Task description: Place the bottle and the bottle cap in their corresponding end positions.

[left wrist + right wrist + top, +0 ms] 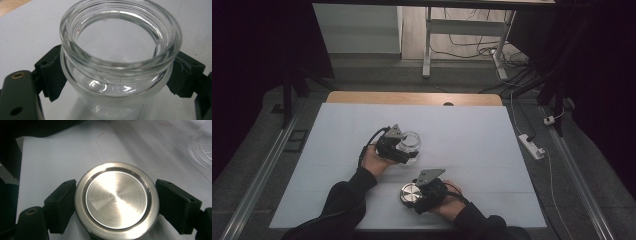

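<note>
Left claw [404, 150] clamped around the neck of an open glass jar [410, 141], which stands upright on the white surface [472, 130]. Right claw [414, 197] clamped on the rim of a round metal lid [410, 192], held flat, nearer the person and just right of the jar mouth.

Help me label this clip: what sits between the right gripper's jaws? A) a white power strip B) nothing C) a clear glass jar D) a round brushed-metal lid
D: in the right gripper view the right gripper has its black jaws pressed on either side of the round brushed-metal lid, while the glass jar sits in the left gripper.
</note>
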`<action>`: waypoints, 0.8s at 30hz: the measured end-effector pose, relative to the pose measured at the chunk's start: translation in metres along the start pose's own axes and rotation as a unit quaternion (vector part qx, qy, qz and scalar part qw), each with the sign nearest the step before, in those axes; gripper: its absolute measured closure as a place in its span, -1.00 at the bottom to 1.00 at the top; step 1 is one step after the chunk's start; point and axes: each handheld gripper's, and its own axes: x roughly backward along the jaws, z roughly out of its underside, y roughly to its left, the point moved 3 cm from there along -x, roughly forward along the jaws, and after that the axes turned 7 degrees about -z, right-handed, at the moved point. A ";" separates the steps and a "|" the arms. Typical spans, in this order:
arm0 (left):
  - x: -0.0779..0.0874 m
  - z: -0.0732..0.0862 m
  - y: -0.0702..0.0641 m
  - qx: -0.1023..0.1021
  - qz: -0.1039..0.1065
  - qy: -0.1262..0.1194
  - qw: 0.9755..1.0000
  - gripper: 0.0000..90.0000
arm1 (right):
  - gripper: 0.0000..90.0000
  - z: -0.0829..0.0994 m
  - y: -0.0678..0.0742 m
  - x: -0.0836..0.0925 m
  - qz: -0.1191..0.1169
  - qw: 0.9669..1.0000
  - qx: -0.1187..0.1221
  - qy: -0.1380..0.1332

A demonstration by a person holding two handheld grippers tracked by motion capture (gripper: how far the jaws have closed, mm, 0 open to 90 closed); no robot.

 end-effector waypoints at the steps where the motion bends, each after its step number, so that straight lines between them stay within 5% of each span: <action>1: 0.000 0.000 0.000 0.000 0.000 -0.001 1.000 -0.65 | -0.57 0.000 0.000 0.000 0.000 1.000 0.000 0.001; 6: 0.001 0.002 0.001 -0.007 0.002 0.000 1.000 -0.66 | -0.57 0.000 0.001 0.000 0.003 1.000 0.003 0.003; 24: 0.006 0.002 0.001 0.016 0.020 -0.013 1.000 -0.79 | -0.64 -0.003 0.001 0.005 -0.001 1.000 -0.004 -0.009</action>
